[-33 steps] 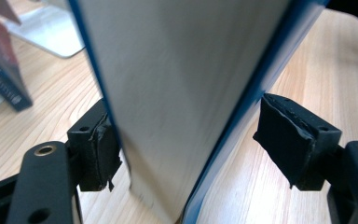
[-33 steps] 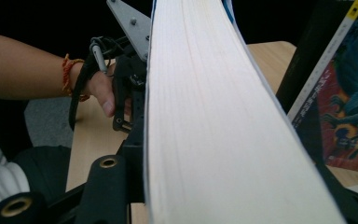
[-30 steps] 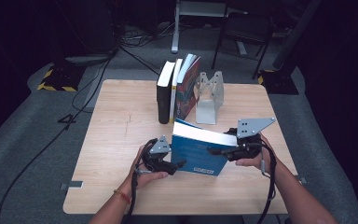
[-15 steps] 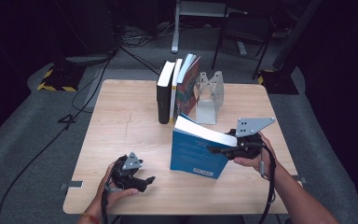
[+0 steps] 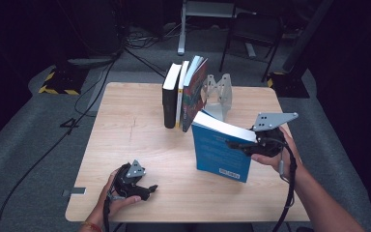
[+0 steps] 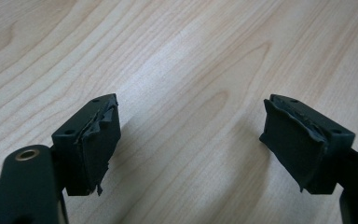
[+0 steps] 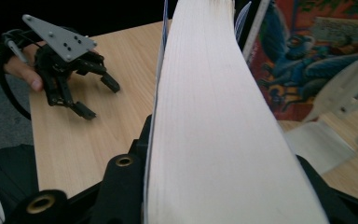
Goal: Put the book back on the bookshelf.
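The left gripper point(image 5: 147, 189) has let go of the blue book point(image 5: 221, 153) and dropped to the lower left, its jaws just opened wide and empty. The right gripper point(image 5: 241, 146) alone clamps the book, right of centre — likely bound for the row of books point(image 5: 183, 94).

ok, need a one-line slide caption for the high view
Right gripper holds the blue book upright on the table near the shelved books; left gripper rests open.

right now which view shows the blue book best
The high view: the blue book stands whole on the table, cover visible, clamped by the right tongs. The right gripper view shows its white page edge close up. The left gripper view shows bare wood.
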### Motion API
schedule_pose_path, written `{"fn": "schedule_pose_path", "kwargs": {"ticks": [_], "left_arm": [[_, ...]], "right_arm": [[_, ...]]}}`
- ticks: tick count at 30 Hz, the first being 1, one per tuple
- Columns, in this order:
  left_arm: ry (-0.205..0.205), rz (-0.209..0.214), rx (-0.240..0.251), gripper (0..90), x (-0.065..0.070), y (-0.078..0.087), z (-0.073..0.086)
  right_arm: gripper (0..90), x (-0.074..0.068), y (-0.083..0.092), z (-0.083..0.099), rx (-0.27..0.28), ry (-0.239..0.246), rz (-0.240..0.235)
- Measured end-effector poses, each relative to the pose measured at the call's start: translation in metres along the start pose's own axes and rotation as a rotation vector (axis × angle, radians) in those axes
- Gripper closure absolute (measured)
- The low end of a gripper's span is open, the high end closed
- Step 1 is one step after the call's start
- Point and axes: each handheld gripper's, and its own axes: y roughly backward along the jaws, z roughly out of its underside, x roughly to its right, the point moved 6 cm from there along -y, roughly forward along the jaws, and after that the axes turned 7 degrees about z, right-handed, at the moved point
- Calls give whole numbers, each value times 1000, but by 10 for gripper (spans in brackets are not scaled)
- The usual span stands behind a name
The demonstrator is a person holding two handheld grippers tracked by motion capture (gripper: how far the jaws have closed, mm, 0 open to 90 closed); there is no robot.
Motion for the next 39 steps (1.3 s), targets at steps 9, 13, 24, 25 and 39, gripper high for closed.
{"fn": "schedule_pose_path", "kwargs": {"ticks": [9, 13, 24, 25, 39], "left_arm": [[-19, -43, 4, 159, -2, -3, 0], [-18, -45, 3, 154, -2, -3, 0], [-13, -41, 4, 152, -2, -3, 0], [-14, -41, 4, 152, -2, -3, 0], [-14, -40, 4, 150, -2, -3, 0]], "right_arm": [[611, 30, 21, 2, -47, -35, 115], [611, 45, 25, -2, -45, -59, 172], [611, 79, 3, -20, -21, -124, 267], [611, 81, 0, -22, -21, -134, 271], [611, 114, -36, -48, 1, -227, 359]]}}
